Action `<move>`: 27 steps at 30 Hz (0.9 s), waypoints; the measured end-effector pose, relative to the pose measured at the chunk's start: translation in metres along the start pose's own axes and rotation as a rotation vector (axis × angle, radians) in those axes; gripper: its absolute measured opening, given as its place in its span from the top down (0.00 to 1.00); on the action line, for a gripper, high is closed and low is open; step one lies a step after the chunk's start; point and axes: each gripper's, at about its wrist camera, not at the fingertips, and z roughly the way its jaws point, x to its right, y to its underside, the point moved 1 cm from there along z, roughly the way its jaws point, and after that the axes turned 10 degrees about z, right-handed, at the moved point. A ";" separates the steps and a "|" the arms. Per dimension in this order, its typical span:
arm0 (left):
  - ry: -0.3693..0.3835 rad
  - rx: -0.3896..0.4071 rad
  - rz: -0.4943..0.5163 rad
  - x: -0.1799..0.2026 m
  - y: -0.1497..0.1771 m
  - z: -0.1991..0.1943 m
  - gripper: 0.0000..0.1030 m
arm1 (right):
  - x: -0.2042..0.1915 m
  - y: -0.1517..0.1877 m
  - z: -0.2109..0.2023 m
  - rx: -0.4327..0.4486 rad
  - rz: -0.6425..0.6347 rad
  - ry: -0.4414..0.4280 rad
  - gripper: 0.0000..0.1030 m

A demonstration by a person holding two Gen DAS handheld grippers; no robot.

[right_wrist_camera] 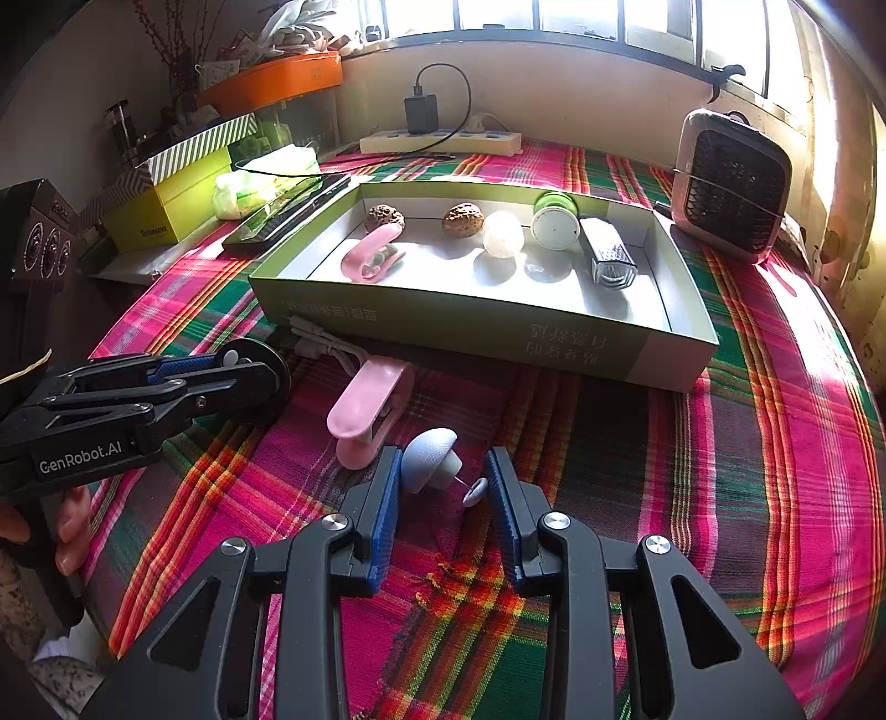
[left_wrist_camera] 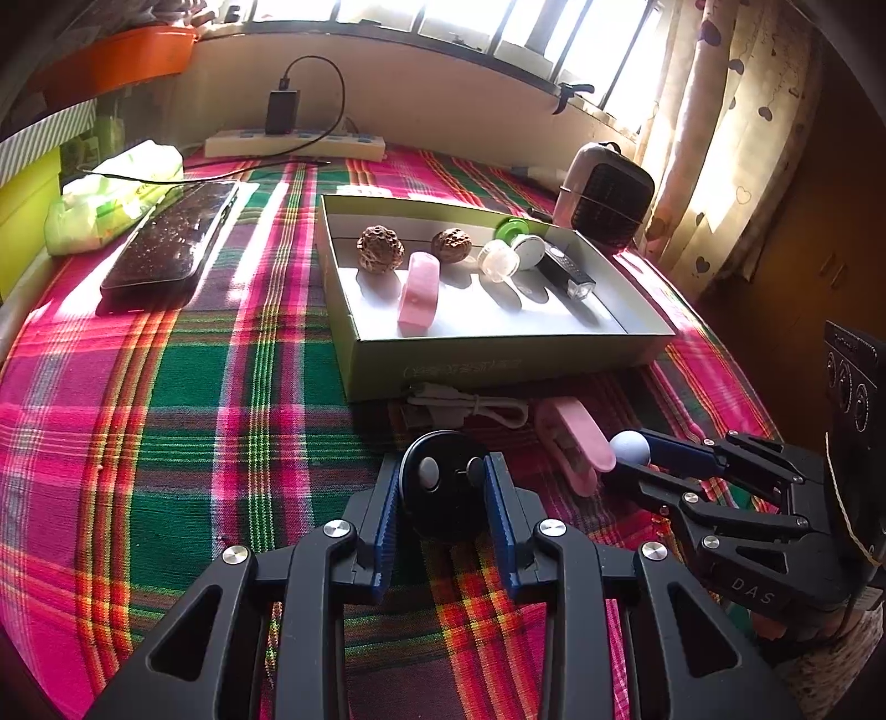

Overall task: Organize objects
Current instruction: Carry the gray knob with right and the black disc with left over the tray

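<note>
Fingertips (right_wrist_camera: 69, 531) beneath left gripper (right_wrist_camera: 252, 368)

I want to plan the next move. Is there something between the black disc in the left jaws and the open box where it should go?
Yes. A coiled white cable lies on the cloth against the box front wall, between it and the black disc. That wall itself must also be cleared. A pink clip lies to the right, off the direct line.

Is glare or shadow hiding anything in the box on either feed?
Left wrist view: window blown out, hard shadows in the box, contents legible. Right wrist view: the clear ball is washed out; fisheye bends the tablecloth stripes.
</note>
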 end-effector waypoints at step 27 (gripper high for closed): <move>-0.033 0.027 0.051 0.014 -0.011 -0.014 0.74 | 0.005 -0.008 -0.010 0.036 0.024 -0.022 0.69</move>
